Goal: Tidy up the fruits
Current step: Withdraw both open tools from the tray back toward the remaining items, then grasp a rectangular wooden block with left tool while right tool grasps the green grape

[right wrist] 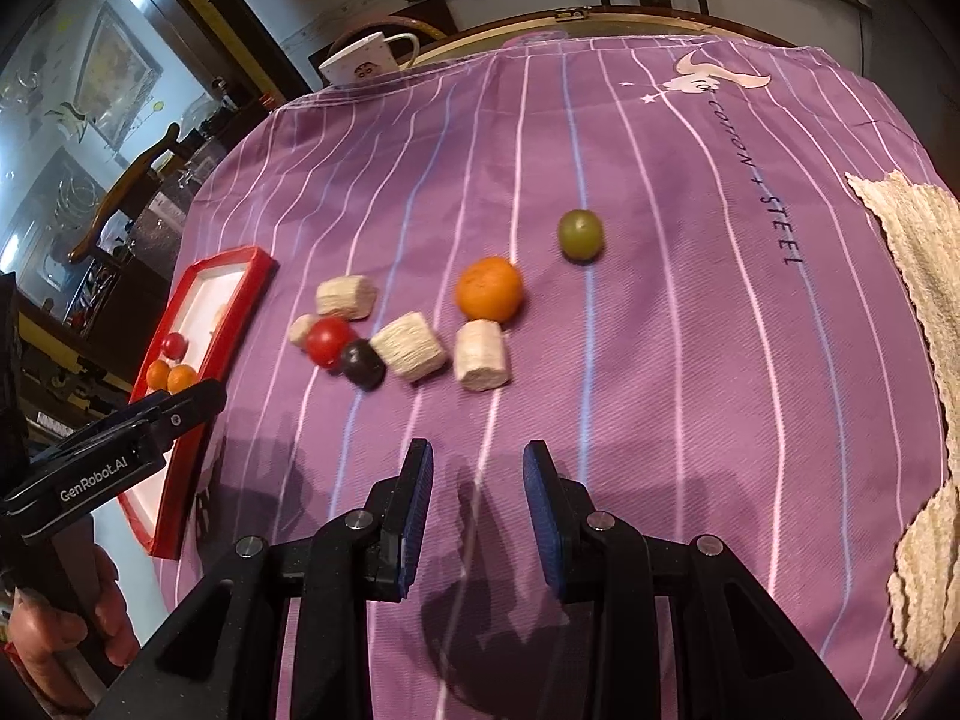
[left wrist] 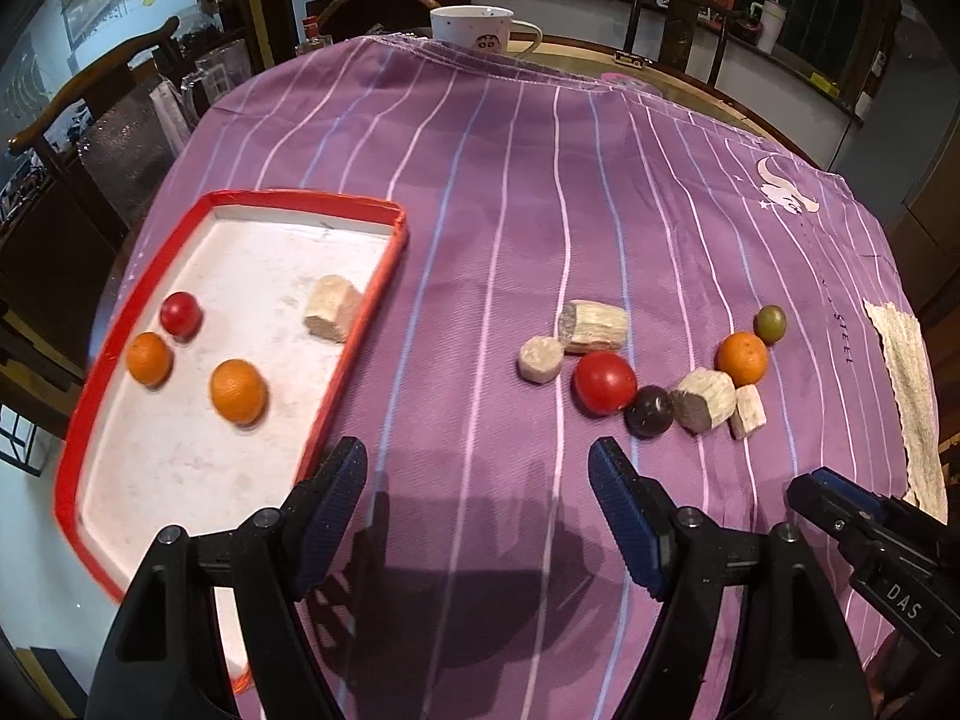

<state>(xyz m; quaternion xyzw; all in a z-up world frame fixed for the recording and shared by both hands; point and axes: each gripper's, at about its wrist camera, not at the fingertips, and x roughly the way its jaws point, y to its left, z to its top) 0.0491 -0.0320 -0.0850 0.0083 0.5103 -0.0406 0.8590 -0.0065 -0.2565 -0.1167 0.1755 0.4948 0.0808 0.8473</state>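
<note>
From the left we see our wide, empty left gripper (left wrist: 477, 459) and the tray's (left wrist: 354, 360) pale block (left wrist: 333, 316), while the right shows our narrow, empty right gripper (right wrist: 477, 465).

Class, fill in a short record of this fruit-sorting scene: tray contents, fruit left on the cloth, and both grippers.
tray: two oranges, one small red fruit, one pale chunk
purple cloth: red fruit, dark fruit, orange, green fruit, pale chunks
left gripper: open, empty
right gripper: narrow gap, empty
</note>
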